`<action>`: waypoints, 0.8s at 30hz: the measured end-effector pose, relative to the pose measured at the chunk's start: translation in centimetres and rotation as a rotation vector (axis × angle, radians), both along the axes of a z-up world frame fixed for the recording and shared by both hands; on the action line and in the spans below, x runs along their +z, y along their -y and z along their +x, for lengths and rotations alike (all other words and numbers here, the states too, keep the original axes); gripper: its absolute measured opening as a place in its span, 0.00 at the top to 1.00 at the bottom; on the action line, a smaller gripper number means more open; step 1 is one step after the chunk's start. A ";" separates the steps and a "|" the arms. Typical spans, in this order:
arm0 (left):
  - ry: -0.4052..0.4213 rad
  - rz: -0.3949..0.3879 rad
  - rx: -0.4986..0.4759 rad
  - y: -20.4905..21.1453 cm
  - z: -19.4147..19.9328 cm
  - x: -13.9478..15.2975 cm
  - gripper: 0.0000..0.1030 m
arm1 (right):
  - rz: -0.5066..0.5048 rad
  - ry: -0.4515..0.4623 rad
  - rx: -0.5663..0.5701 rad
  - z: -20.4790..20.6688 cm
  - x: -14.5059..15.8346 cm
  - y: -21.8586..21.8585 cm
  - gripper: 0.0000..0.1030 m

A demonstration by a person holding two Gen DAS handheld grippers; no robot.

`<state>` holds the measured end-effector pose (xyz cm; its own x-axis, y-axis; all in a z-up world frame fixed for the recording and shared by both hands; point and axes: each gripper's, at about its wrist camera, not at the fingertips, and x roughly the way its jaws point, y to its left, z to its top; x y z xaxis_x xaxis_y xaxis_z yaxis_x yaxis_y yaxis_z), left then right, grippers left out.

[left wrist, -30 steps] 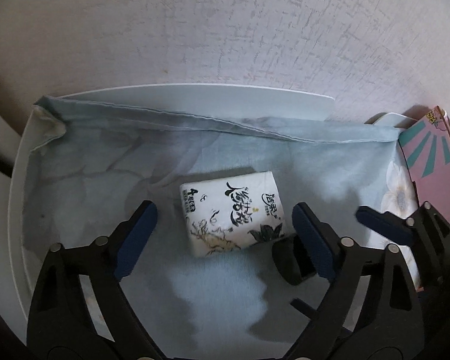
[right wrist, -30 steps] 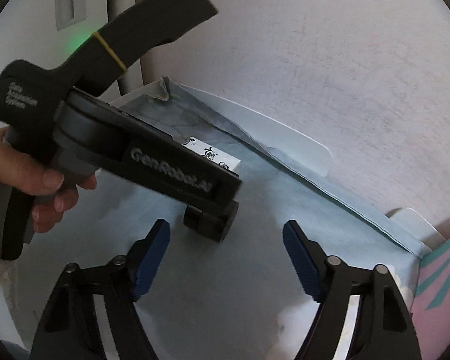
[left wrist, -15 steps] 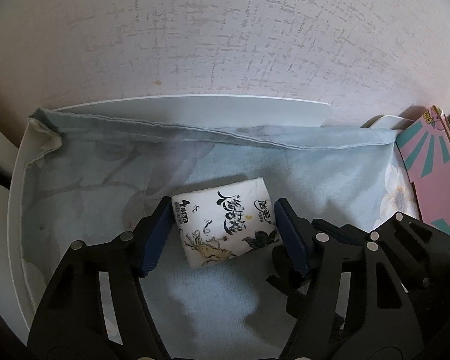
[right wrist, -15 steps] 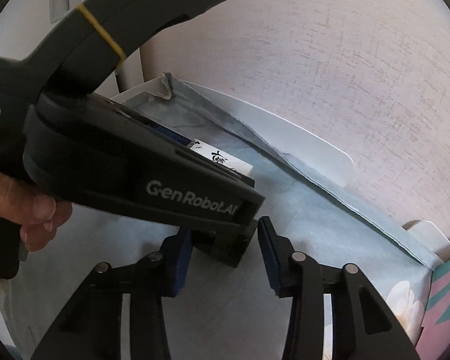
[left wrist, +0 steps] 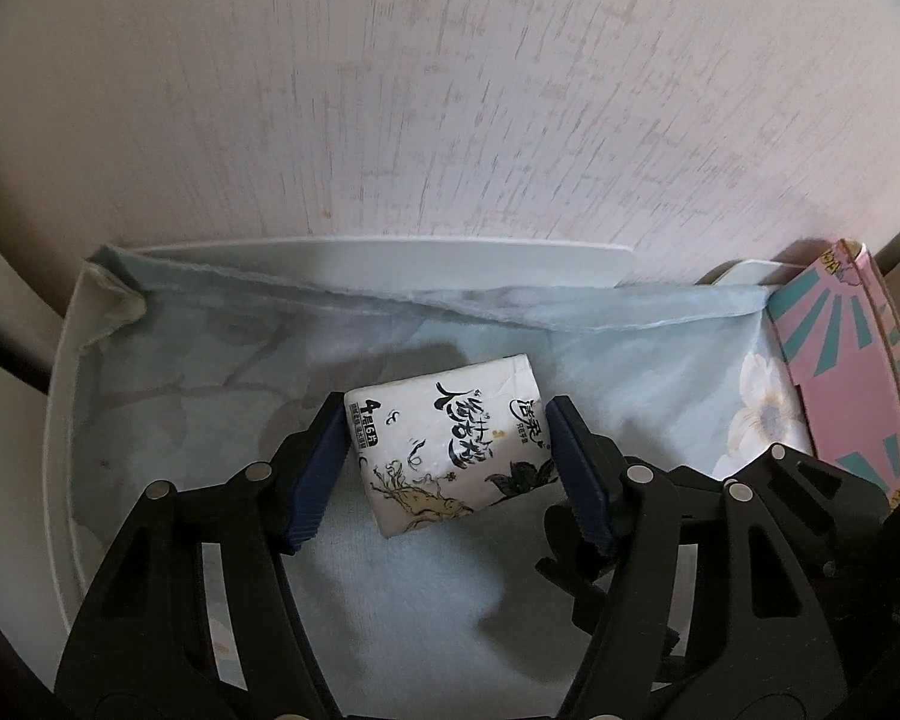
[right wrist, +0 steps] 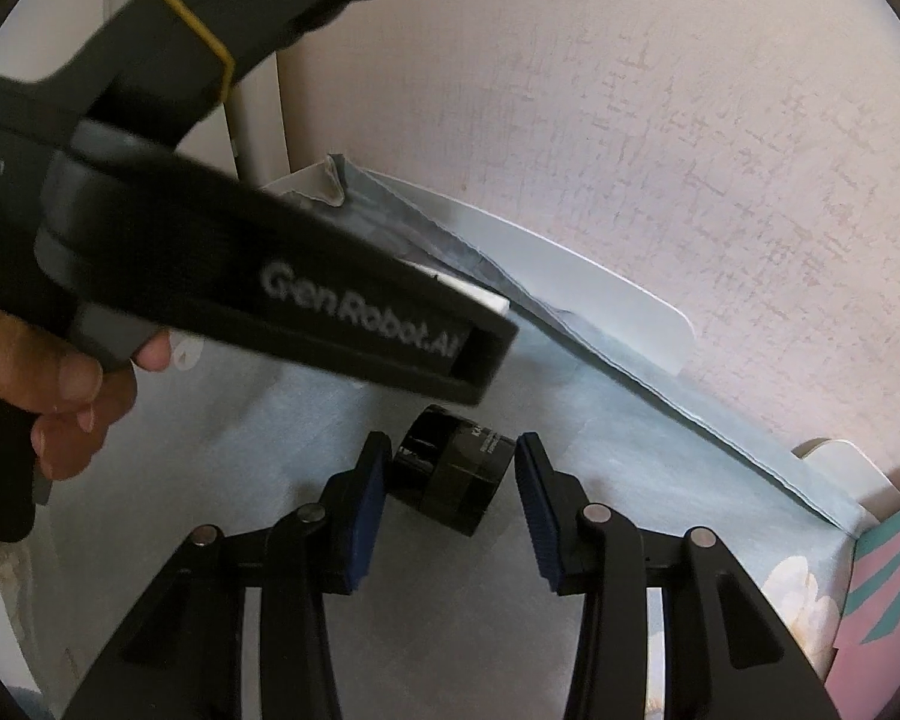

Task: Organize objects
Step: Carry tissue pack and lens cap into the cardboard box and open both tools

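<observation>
A white tissue pack (left wrist: 450,444) with black lettering sits between the blue pads of my left gripper (left wrist: 447,420), which is shut on it just above the pale blue floral cloth (left wrist: 210,420). The pack throws a shadow on the cloth below. In the right wrist view a small black jar (right wrist: 450,480) lies on its side between the pads of my right gripper (right wrist: 453,468), which is shut on it. The left gripper's black body (right wrist: 330,312) crosses that view above the jar, held by a person's hand (right wrist: 60,384).
The cloth lines a white tray whose rim (left wrist: 390,252) stands against a textured pinkish wall (left wrist: 450,90). A pink and teal box (left wrist: 840,390) stands at the tray's right end. The right gripper's fingers (left wrist: 798,480) crowd the left gripper's right side.
Both grippers went from open to shut, the left on the tissue pack and the right on the black jar. The left gripper then rose slightly with the pack, uncovering the jar.
</observation>
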<state>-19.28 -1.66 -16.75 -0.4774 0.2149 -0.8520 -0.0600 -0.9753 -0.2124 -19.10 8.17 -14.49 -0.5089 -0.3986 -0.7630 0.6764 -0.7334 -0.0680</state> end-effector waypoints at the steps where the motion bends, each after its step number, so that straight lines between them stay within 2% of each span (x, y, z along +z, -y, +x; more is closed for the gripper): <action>1: -0.005 0.002 0.000 0.0 -0.3 0.4 0.39 | 0.000 -0.001 -0.003 0.0 0.3 -0.1 0.62; 5: -0.034 0.010 -0.005 1.3 -0.3 2.4 0.39 | -0.009 -0.007 -0.016 0.0 1.8 -0.6 0.62; 12: -0.096 0.009 -0.041 0.2 0.2 7.9 0.39 | -0.052 -0.021 -0.041 0.1 6.2 -2.3 0.62; 17: -0.145 0.011 -0.092 -1.9 -0.1 12.2 0.39 | -0.069 -0.050 -0.078 0.3 9.8 -4.1 0.62; 24: -0.204 0.012 -0.198 -6.5 -1.1 16.9 0.39 | -0.094 -0.087 -0.197 0.0 14.4 -8.6 0.62</action>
